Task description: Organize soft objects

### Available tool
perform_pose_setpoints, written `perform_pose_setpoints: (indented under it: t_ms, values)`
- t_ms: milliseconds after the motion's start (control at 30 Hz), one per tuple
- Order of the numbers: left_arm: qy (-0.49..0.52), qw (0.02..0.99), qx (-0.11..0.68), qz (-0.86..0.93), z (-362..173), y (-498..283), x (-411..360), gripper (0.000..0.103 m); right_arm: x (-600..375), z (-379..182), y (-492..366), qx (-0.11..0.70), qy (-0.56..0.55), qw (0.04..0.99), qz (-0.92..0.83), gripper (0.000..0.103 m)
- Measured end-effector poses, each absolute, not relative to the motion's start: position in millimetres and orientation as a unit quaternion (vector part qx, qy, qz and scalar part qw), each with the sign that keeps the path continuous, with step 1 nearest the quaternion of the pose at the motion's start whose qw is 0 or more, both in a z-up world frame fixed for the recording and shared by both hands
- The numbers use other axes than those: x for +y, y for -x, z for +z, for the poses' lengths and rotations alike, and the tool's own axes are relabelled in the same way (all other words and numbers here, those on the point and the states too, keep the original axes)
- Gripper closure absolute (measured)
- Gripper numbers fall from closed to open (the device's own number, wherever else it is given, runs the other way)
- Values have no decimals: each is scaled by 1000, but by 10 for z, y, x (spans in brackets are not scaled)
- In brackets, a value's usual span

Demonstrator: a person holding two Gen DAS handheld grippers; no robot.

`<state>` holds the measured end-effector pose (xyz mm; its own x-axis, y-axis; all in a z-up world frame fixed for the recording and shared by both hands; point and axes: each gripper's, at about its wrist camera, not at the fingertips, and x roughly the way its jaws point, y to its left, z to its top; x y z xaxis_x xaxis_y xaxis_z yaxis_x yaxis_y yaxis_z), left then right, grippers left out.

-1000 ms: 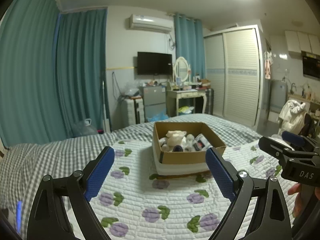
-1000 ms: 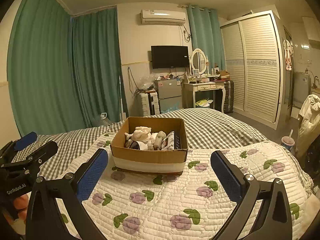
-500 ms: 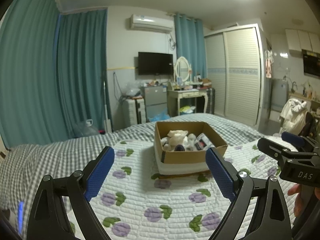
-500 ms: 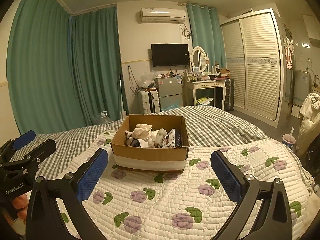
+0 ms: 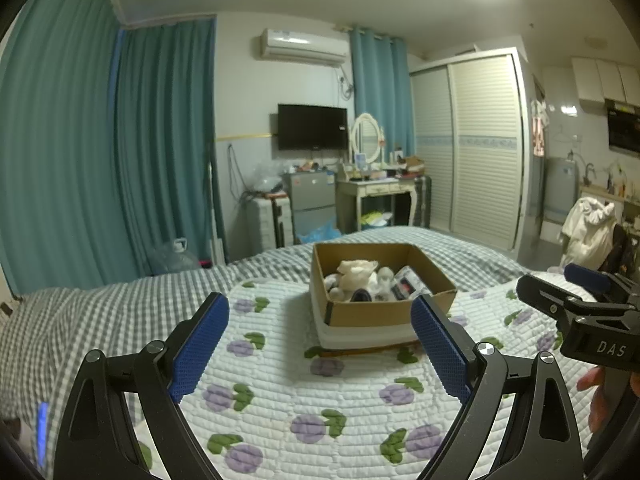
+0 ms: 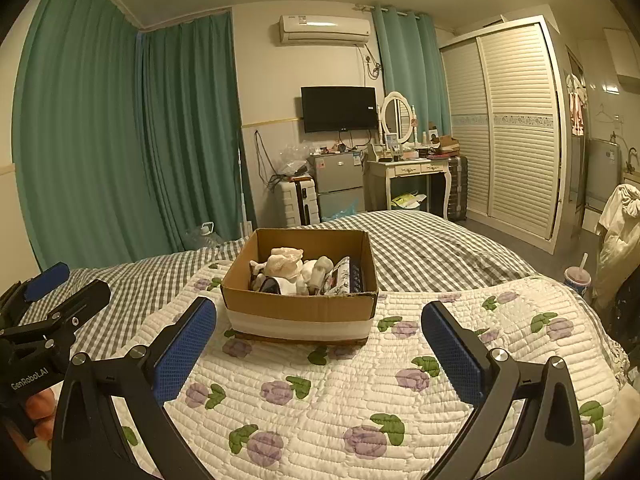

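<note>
Soft objects (image 5: 356, 276): left wrist view; heaped inside the cardboard box (image 5: 384, 312), a cream plush piece on top, pale rounded pieces and a dark printed packet just beside it.
Box, left wrist view: sits on the flowered quilt (image 5: 320, 400) of the bed, open top, no flaps in the way.
Left gripper (image 5: 320, 352): jaws spread wide, nothing between the blue pads; held on the near side of the box, well apart from it, box seen through the gap.
Right gripper, seen from left (image 5: 576, 312): to the right of the box, side-on; its jaws too foreshortened here to judge.

Soft objects, right wrist view (image 6: 284, 264): same heap in the box (image 6: 300, 308); cream plush uppermost, packet (image 6: 344, 276) leaning at the box's right inner wall.
Right gripper (image 6: 320, 352): jaws wide open, holding nothing; near side of the box, apart from it.
Left gripper, seen from right (image 6: 60, 304): left of the box, hand partly visible below it.
Quilt around the box: no loose soft piece in either view.

Step in hand (judgement): everything soft lies in the box, both jaws bare. Fits items gathered in, or a box waiting to be sorted out; cannot settle which.
Next move (judgement): any reach must come over the box's near wall from above; plush will squash, so a deep bite is needed.
</note>
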<state>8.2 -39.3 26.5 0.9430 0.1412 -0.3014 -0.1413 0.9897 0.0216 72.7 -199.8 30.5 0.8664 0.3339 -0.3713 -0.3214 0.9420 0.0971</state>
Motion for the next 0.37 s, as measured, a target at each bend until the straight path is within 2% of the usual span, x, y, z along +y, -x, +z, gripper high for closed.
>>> perform_pose_setpoints:
  t_ms: [367]
  values:
    - [-2,985,156,73,277,-68,-392,9,-1992,282,-726,199,-15,966,167,0]
